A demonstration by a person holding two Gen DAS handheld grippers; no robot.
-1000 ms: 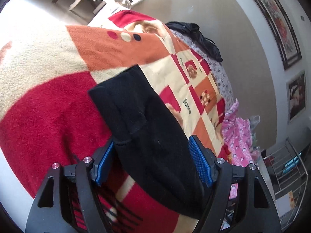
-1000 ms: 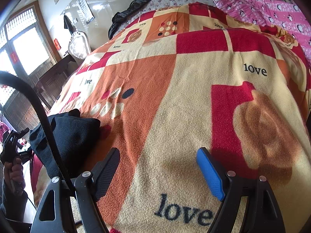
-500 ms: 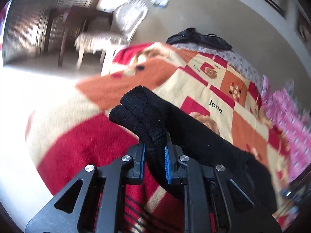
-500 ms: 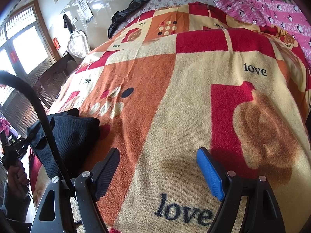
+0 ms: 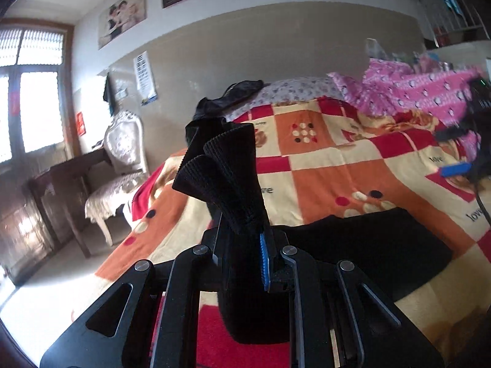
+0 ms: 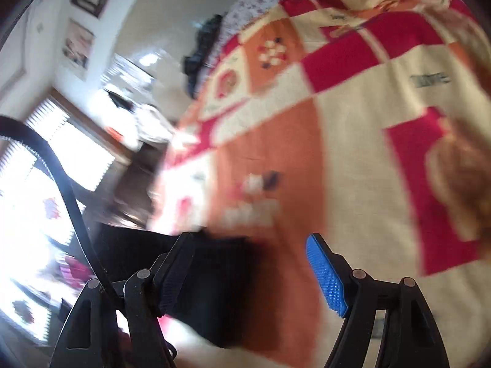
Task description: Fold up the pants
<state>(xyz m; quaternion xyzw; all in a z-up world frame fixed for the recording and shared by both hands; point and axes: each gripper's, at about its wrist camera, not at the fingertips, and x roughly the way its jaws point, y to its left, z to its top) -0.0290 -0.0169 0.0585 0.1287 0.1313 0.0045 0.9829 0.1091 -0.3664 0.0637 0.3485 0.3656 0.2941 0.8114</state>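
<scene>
Your left gripper (image 5: 242, 245) is clamped on the black pants (image 5: 362, 248), ribbed end bunched above the blanket (image 5: 322, 184); your right gripper (image 6: 248, 276) is closing, jaws wide with nothing pinched.

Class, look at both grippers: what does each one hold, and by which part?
The left gripper pinches the black pants by a bunched ribbed end. The right gripper, jaws closing, grips nothing.

Daylit room, one view smeared by motion

Glare from the window (image 6: 58, 165) whitens the floor beside it; the right wrist view is blurred throughout, fisheye edges bowed and dark.
</scene>
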